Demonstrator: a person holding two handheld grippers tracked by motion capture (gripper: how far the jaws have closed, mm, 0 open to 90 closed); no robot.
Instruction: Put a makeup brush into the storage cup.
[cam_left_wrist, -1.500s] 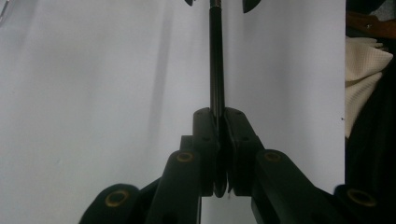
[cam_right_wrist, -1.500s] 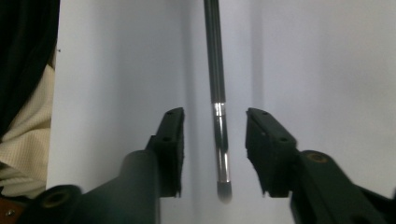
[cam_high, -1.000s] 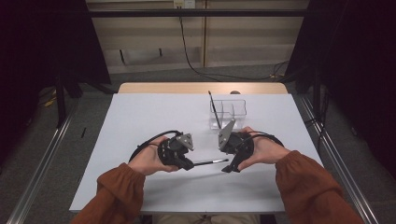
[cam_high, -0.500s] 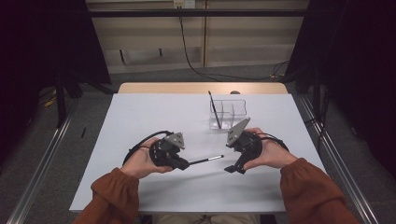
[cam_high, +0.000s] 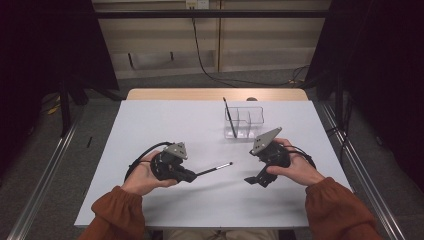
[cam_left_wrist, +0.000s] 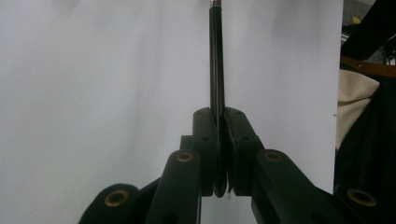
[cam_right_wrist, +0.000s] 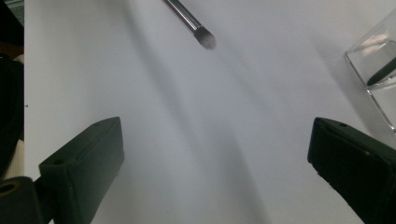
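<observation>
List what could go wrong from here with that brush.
The left gripper clamps the brush at its very end, so the long free length could swing or slip. The right gripper has just been opening, nothing between its jaws, so nothing backs up the hold. The clear organizer already holds another brush, which could be knocked.

The slim black brush with a silver ferrule (cam_left_wrist: 215, 60) runs off the top edge in the left gripper view, its lower handle buried between the jaws, while the clear plastic compartment organiser (cam_right_wrist: 376, 70) is clipped at the right edge in the right gripper view.
</observation>
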